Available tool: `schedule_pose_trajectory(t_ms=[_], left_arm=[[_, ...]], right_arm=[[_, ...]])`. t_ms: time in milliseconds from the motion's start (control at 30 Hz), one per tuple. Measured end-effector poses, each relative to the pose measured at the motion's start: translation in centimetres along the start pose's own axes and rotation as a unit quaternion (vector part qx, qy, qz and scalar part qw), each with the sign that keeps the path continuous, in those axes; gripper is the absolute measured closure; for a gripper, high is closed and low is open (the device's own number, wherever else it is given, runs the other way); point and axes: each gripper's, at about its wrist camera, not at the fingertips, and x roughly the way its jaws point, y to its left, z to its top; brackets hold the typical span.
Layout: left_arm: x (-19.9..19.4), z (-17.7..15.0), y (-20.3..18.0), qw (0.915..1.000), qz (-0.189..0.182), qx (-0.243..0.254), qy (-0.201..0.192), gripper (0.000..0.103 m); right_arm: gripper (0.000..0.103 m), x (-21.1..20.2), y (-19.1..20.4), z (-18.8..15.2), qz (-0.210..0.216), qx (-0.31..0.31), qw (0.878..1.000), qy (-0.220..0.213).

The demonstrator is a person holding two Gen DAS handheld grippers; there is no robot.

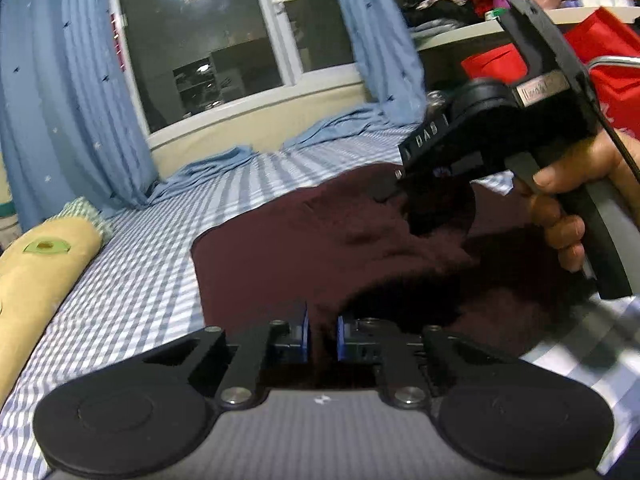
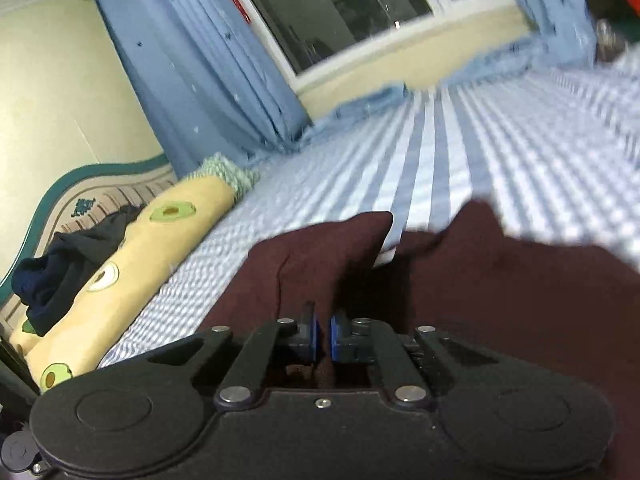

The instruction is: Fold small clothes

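Striped blue-and-white bedding [image 1: 132,280] covers the bed that serves as the work surface, soft and slightly rumpled, with a dark night window [image 1: 224,40] behind it, blue curtains [image 1: 60,92] pooling on the mattress at either side, and a yellow bolster pillow [image 1: 44,264] printed with avocados along the left edge. Open shelves [image 1: 460,36] crammed with clothes and red bags [image 1: 600,60] fill the far right corner, and in the right wrist view a heap of dark clothing [image 2: 52,280] sits on the pillow by the headboard. On the bedding lies the dark maroon garment [image 1: 320,248], partly bunched. The left gripper [image 1: 322,336] has its blue pads drawn close together on a ridge of that cloth; the right gripper [image 2: 323,338], carried by a hand [image 1: 568,208] seen in the left view, likewise pinches a fold of the garment, its fingers nearly pressed shut. The risks I judge from here: each pinch looks shallow, so a quick lift could let the fabric slide out of one side and leave the fold lopsided. Either gripper may have caught more than one layer, or the sheet beneath, which would drag bedding up with the cloth. The mattress gives, so pressing a crease may not hold, and the two grippers working close could knock each other.
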Motion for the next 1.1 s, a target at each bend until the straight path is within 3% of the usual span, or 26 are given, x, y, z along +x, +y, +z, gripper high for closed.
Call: schedule_pose_trajectory(t_ms=[300, 600, 700, 800, 900, 1000, 1067, 1100], left_arm=[[-0.7, 3.0, -6.7, 0.9950, -0.076, 0.054, -0.037, 0.092], [0.3, 1.7, -12.9, 0.9885, -0.118, 0.093, -0.017, 0.092], [0.9, 1.3, -13.4, 0.9890, -0.119, 0.087, -0.004, 0.091], [1.3, 1.7, -12.4, 0.9898, -0.136, 0.038, 0.020, 0.087], [1.3, 2.4, -11.2, 0.9874, -0.153, -0.021, 0.036, 0.079], [0.7, 3.0, -10.0, 0.9824, -0.176, -0.048, 0.042, 0.053], [0.0, 3.1, -8.9, 0.9770, -0.197, -0.070, 0.040, 0.026], [-0.5, 3.2, -8.1, 0.9743, -0.204, -0.088, 0.039, 0.023]], right_arm=[[0.098, -8.9, -4.8, 2.2, -0.080, -0.010, 0.996, -0.050], [0.098, -13.5, -10.8, -1.0, -0.140, 0.033, 0.989, -0.040], [0.098, -13.1, -11.6, -2.3, -0.147, 0.040, 0.988, -0.034], [0.098, -12.6, -12.3, -3.5, -0.149, 0.042, 0.987, -0.031], [0.096, -12.2, -11.9, -4.5, -0.159, 0.018, 0.987, -0.033], [0.095, -12.2, -11.4, -5.0, -0.166, -0.004, 0.985, -0.037], [0.095, -12.4, -11.3, -4.9, -0.167, -0.008, 0.985, -0.036], [0.096, -12.5, -11.3, -4.8, -0.168, -0.011, 0.985, -0.037]])
